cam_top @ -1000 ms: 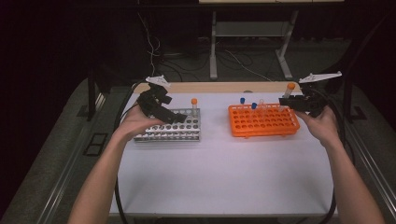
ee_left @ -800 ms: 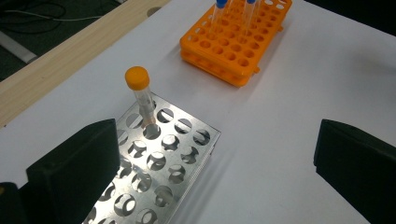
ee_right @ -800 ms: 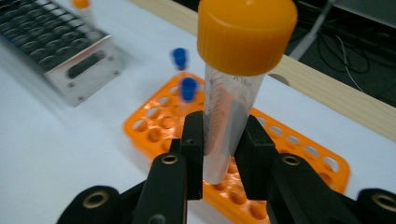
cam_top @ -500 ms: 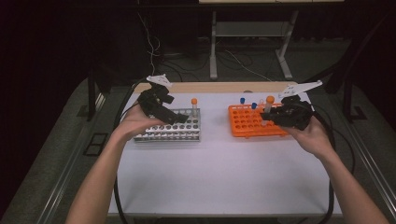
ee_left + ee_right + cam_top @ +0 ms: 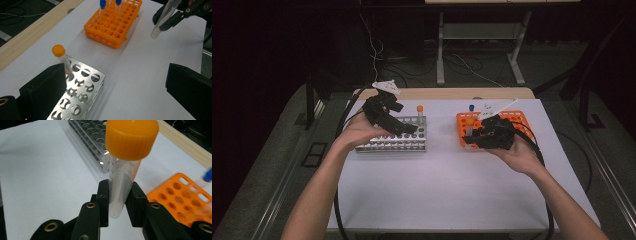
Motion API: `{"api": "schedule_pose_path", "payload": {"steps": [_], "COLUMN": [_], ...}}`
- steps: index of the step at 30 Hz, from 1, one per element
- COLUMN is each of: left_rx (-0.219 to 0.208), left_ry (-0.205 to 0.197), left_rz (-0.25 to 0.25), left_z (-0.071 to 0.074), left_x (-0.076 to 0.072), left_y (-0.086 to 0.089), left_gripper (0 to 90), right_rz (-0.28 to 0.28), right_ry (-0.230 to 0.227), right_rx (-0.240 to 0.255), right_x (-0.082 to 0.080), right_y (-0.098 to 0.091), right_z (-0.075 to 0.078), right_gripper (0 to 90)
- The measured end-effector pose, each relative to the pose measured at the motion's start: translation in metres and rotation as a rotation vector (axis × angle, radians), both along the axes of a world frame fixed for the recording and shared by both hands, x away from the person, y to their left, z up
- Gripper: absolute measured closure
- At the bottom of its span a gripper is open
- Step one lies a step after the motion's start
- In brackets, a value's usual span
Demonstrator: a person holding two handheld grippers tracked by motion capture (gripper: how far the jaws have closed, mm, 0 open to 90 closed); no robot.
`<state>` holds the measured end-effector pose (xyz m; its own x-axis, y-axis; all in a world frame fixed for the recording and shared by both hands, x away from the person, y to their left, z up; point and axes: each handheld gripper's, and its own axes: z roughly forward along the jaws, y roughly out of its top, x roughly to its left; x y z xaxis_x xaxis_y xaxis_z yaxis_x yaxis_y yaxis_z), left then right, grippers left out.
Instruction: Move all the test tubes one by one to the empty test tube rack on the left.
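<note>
My right tongs are clamped on a clear plastic tube with an orange screw cap; both black pads press its lower wall, the rounded tip pokes out just below them and the capped end stands well above. In the high view these tongs hang over the near left corner of the orange plastic rack with round holes, which lies partly under and behind them on the white counter. A blue-capped tube stands in that rack just beyond the tongs. From my left tongs' camera the held tube shows tilted, its bare tip in the air above the counter, clear of the orange rack beside it.

My left tongs are open, with nothing between the jaws, which stand wide apart in their own view. They hover over the shiny metal rack with rows of round holes, which sits directly below them. A second orange-capped clear tube stands upright in a far corner hole of that metal rack, just beyond my left jaw. The two racks sit apart, with bare counter between them, and my right tongs are over the side of that gap nearer the orange rack.
</note>
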<state>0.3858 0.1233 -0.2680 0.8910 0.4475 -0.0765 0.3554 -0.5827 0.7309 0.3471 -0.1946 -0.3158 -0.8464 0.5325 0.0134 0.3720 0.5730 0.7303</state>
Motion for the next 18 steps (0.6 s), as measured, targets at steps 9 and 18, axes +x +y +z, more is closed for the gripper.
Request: {"api": "schedule_pose_path", "payload": {"steps": [9,18], "left_rx": [0.025,0.052], "left_ry": [-0.008,0.004], "left_rz": [-0.086,-0.172], "left_z": [0.003,-0.002], "left_x": [-0.008,-0.012], "left_y": [-0.021,-0.039], "left_gripper": [3.6,13.8], "right_rz": [0.105,0.163], "right_ry": [0.04,0.048], "right_rx": [-0.004,-0.001], "right_x": [-0.001,0.005], "right_y": [0.031,0.059], "right_z": [-0.008,-0.016], "right_gripper": [73.6,73.7]}}
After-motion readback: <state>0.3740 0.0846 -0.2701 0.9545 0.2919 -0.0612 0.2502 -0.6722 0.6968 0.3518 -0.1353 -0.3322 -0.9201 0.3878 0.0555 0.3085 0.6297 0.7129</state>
